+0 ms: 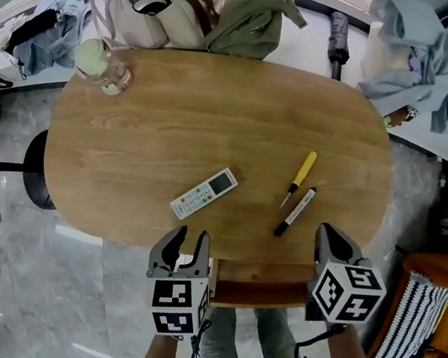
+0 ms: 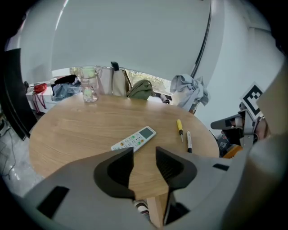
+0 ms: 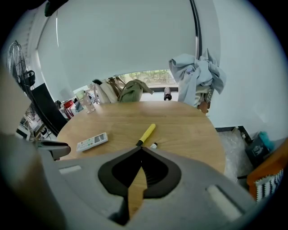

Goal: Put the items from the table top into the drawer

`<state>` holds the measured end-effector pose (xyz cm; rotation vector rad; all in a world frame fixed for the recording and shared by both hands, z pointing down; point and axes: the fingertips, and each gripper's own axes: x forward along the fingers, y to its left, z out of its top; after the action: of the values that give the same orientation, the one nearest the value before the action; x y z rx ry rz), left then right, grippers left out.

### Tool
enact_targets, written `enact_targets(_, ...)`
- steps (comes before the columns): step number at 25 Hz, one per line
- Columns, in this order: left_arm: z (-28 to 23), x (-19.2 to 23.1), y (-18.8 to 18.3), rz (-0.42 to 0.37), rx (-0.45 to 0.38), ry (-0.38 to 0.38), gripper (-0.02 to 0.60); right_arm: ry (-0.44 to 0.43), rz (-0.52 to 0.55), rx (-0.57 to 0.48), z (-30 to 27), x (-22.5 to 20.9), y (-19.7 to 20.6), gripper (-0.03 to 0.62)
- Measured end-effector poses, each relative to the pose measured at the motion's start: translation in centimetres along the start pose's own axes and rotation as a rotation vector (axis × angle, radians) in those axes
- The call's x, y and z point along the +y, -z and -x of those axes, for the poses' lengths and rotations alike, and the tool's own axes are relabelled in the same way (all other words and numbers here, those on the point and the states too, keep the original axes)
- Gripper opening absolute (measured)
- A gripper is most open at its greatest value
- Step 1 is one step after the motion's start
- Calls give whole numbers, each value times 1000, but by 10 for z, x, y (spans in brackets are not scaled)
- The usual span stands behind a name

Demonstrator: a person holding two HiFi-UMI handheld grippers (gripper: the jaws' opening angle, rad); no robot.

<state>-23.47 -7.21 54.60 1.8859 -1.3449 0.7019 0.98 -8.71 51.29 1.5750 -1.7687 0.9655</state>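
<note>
The white remote control (image 1: 203,193), with green buttons and a small screen, lay on the oval wooden table (image 1: 117,149), towards the edge closest to me. To its right lay the yellow-handled screwdriver (image 1: 301,175), and just beside that, nearer me, the black-and-white marker pen (image 1: 295,211). All three were on the top, so I judged that none of them had been put away yet and the whole of the moving was left.

The wooden drawer (image 1: 259,285) showed under the near edge between my two grippers. It seemed to be pulled out a little, but I could not see into it. My left gripper (image 1: 190,241) hung just off that edge below the remote, its jaws a narrow way apart with nothing between them. My right gripper (image 1: 325,235) hung below the marker, its jaws pressed together and empty.

Far across the table stood a clear glass jar (image 1: 103,66), with bags (image 1: 154,15) beyond the rim.
</note>
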Motion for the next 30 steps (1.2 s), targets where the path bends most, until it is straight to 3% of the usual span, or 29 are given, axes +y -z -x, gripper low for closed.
enact_targets(1, -2, -2, 0, -17, 12, 17, 160, 2, -3, 2, 0, -1, 1, 5)
enact_targets(4, -5, -5, -1, -96, 44, 51, 161, 8, -13, 6, 0, -2, 3, 5)
enact_targets(8, -10, -7, -1, -210, 96, 96, 212, 12, -24, 7, -1, -3, 4, 5)
enact_targets(18, -24, 0, -4, -476, 212, 147, 236, 32, -73, 2, -7, -7, 7, 5)
enact_targets(30, -61, 9, -14, -667, 310, 181, 252, 82, -186, 7, -12, -17, 23, 5)
